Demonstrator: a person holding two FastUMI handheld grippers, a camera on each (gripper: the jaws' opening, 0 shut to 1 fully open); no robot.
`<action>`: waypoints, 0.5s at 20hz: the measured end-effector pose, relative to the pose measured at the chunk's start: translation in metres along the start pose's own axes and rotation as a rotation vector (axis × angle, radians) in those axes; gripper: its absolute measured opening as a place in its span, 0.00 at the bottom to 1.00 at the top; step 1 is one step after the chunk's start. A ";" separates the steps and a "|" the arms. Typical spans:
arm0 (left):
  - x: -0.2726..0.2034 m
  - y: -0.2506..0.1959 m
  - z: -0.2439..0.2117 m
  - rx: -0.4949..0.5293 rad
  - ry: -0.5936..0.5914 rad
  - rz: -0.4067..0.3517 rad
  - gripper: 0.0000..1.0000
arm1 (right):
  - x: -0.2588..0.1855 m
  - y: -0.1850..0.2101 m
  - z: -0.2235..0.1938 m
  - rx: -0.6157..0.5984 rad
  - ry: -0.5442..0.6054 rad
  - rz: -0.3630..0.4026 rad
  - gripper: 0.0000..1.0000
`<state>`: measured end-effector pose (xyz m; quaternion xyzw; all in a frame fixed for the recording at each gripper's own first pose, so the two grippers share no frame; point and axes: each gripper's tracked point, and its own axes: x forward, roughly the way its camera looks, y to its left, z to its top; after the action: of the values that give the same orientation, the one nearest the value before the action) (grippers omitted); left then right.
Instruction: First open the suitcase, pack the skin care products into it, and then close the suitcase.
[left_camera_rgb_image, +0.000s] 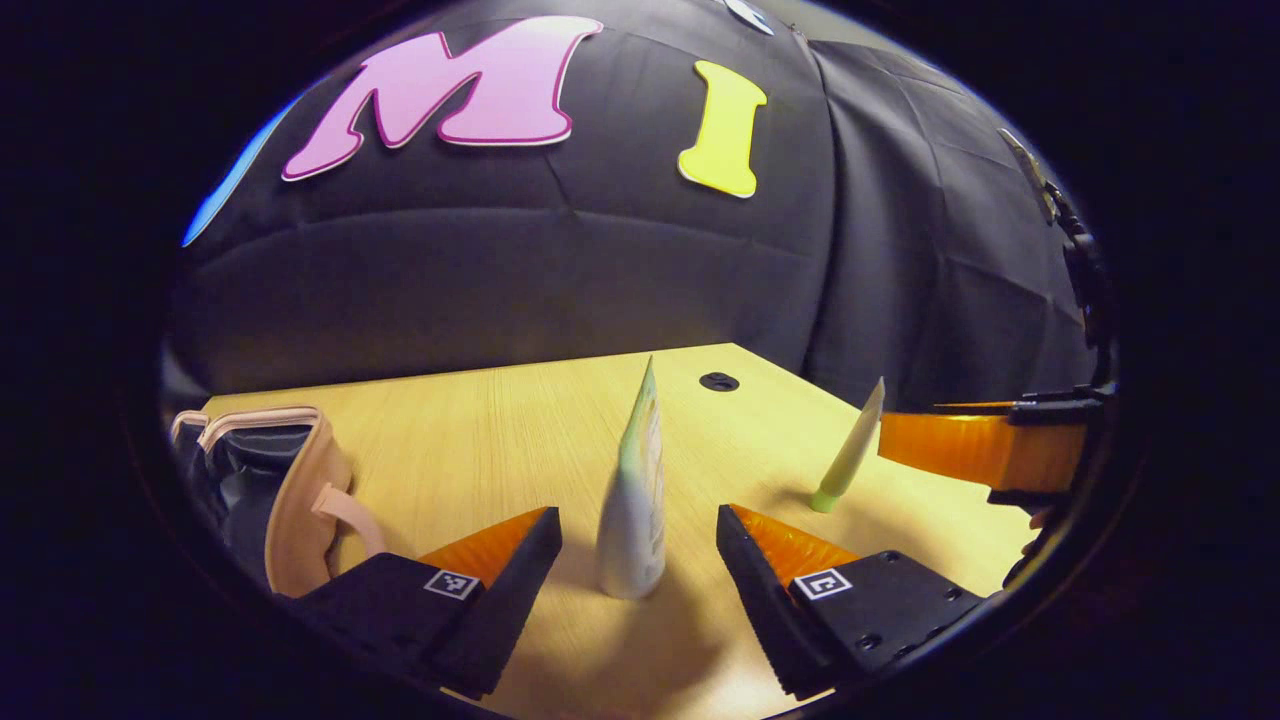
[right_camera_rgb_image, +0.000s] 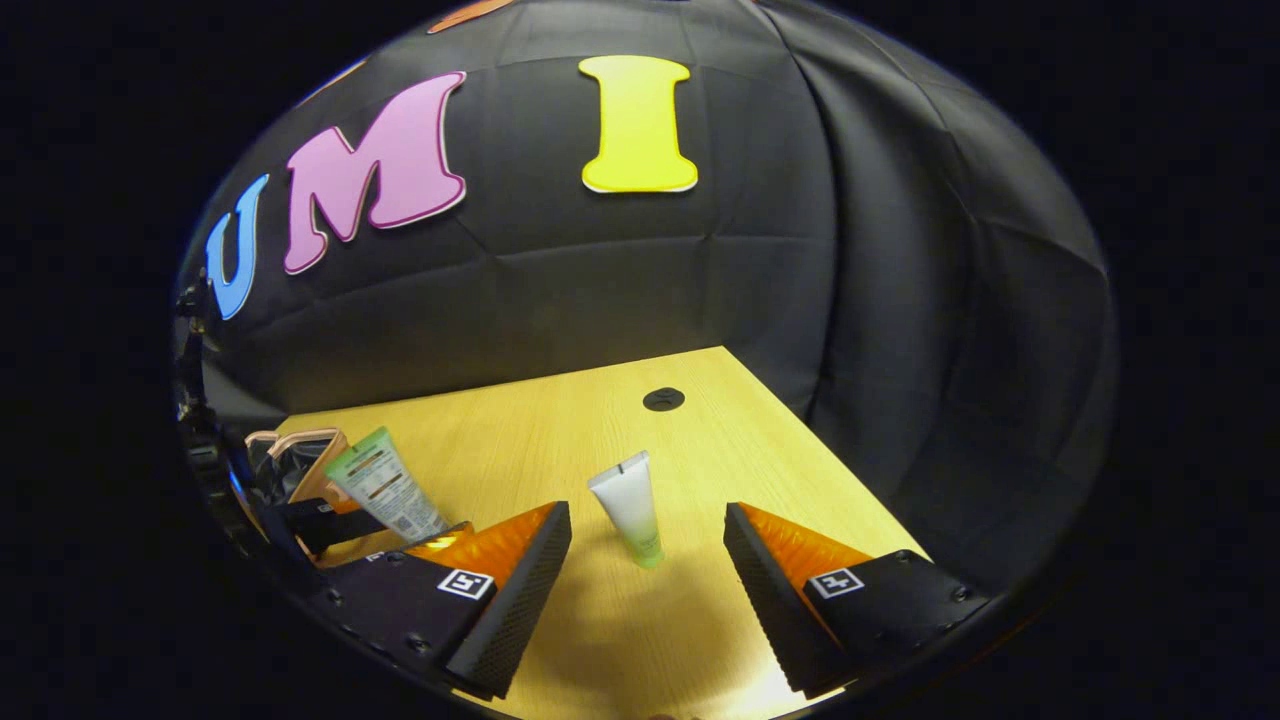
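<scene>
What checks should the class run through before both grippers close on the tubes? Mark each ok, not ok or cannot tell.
1. Suitcase open: ok, its lid is up and the dark lining shows.
2. Left gripper open: ok.
3. Larger tube standing on its cap between the left gripper's fingers: ok, untouched.
4. Right gripper open: ok.
5. Small tube standing between the right gripper's fingers: ok, leaning slightly.
6. Room inside the suitcase: cannot tell.
</scene>
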<state>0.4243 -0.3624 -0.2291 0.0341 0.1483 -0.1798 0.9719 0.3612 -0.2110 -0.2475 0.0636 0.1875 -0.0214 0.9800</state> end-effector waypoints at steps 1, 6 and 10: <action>0.011 -0.002 -0.004 0.003 0.014 0.003 0.98 | 0.006 -0.001 -0.006 0.023 0.018 0.003 0.98; 0.033 -0.001 0.002 -0.024 0.014 0.031 0.76 | 0.043 0.002 -0.021 0.050 0.052 -0.022 0.97; 0.034 0.001 -0.005 0.000 0.046 0.016 0.41 | 0.066 0.002 -0.030 0.047 0.076 -0.049 0.97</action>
<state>0.4540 -0.3723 -0.2446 0.0393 0.1702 -0.1711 0.9697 0.4118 -0.2058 -0.2992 0.0829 0.2257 -0.0475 0.9695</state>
